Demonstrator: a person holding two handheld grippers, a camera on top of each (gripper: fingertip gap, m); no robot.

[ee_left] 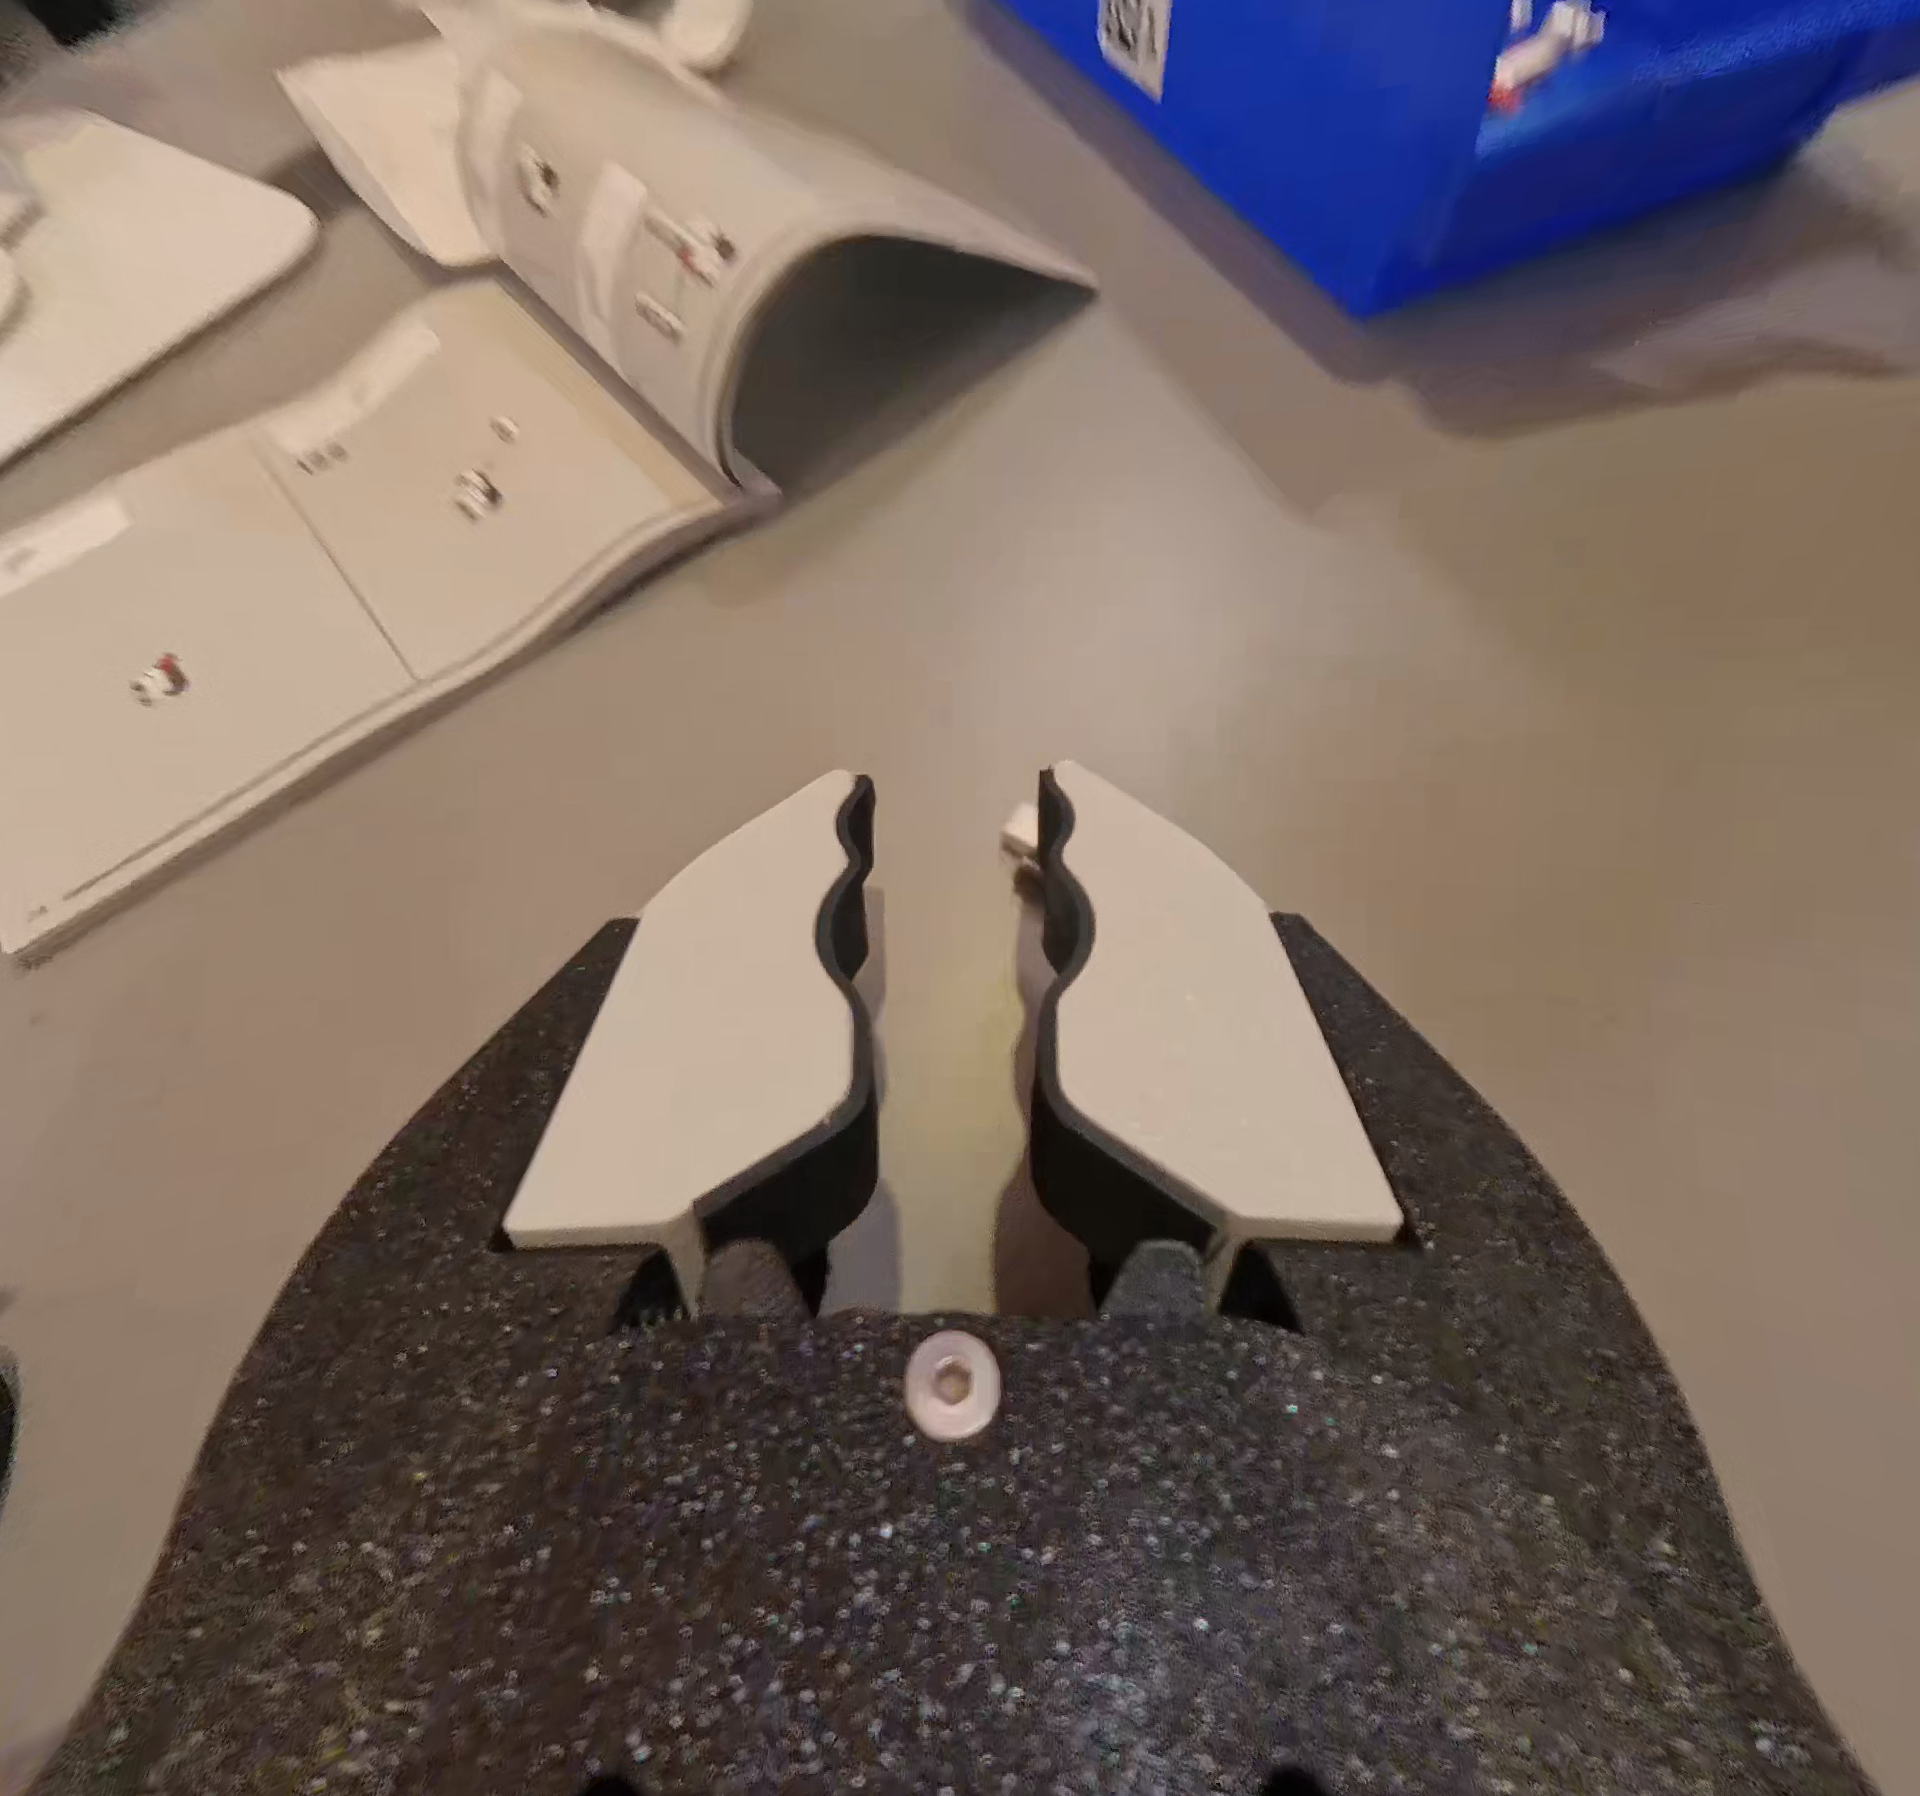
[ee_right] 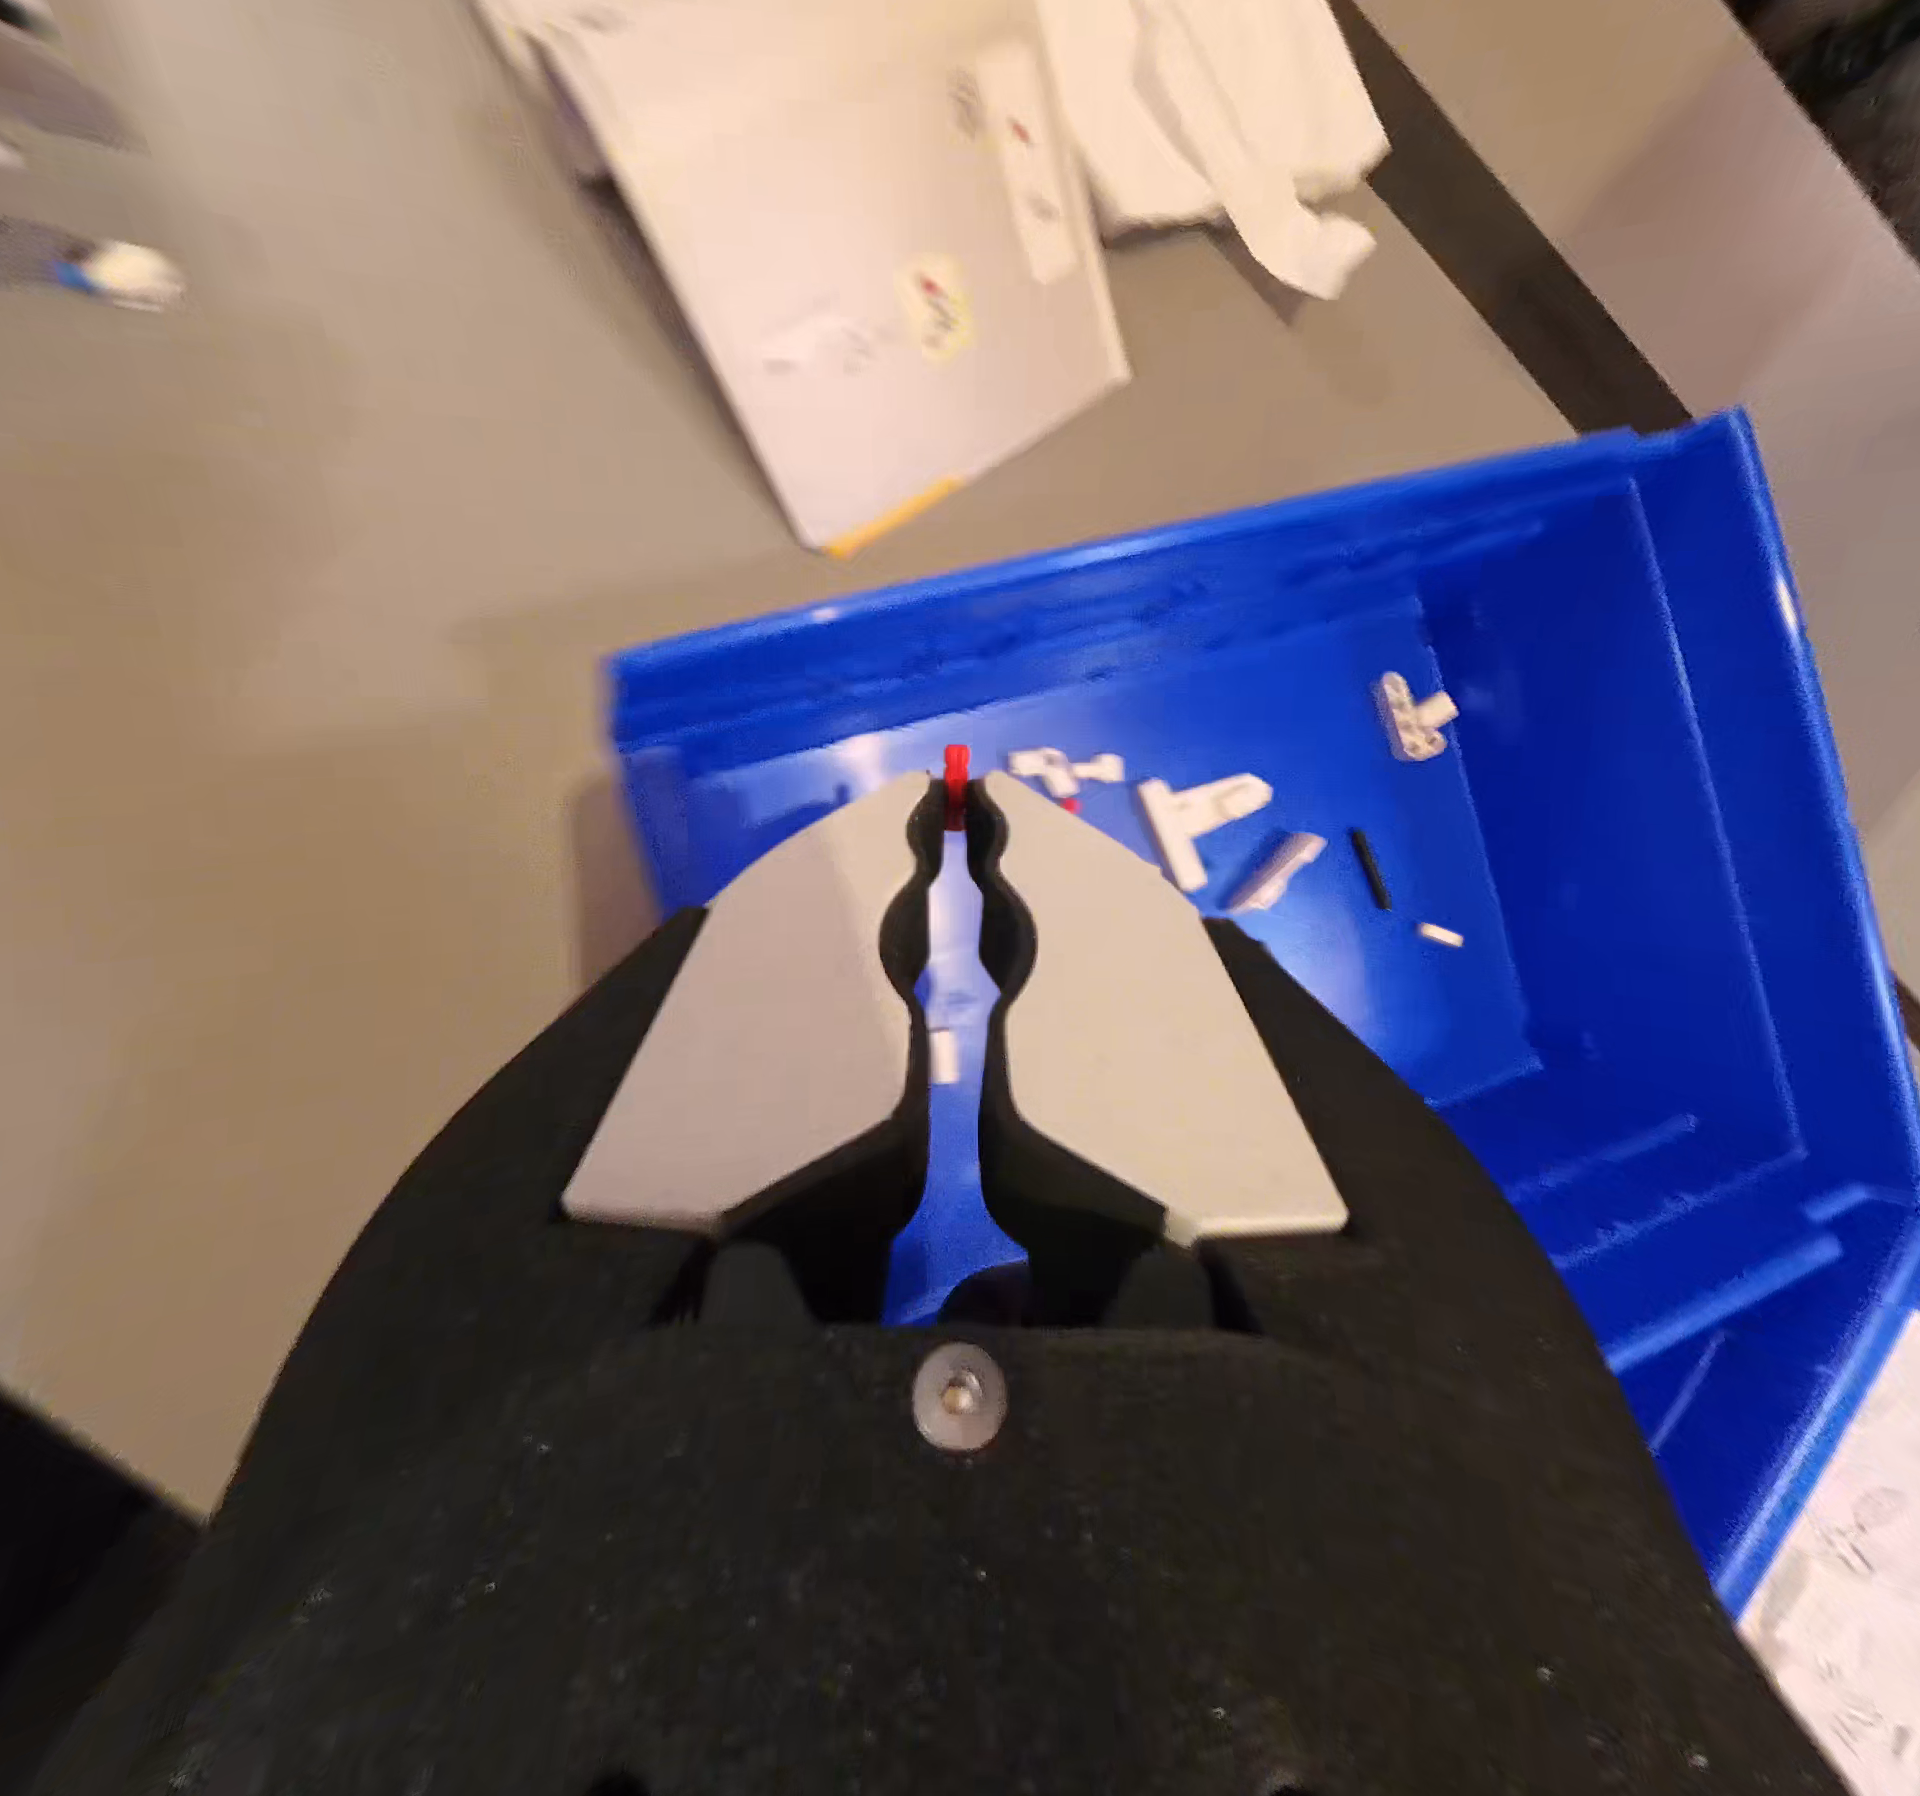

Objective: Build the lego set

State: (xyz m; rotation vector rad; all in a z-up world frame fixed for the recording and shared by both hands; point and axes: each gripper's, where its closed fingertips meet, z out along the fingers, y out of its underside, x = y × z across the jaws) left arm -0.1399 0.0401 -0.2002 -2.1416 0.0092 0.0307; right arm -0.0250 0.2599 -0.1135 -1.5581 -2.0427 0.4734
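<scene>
The right gripper (ee_right: pixel 956 790) pinches a small red piece (ee_right: pixel 955 772), its lower end hidden between the pads, over the blue bin (ee_right: pixel 1143 603). The left gripper (ee_left: pixel 956 811) stands narrowly apart; a tiny white bit (ee_left: pixel 1020 827) at its three-o'clock pad is too blurred to identify.

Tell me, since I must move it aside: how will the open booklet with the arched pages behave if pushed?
The booklet is probably floppy: its pages arch up loosely. It looks light, so it should slide on the smooth table, though the arch may flatten.

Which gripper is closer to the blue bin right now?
Right. The right gripper is over the blue bin, tips pinching a small red piece. The left gripper is open above bare table, short of the bin.
</scene>
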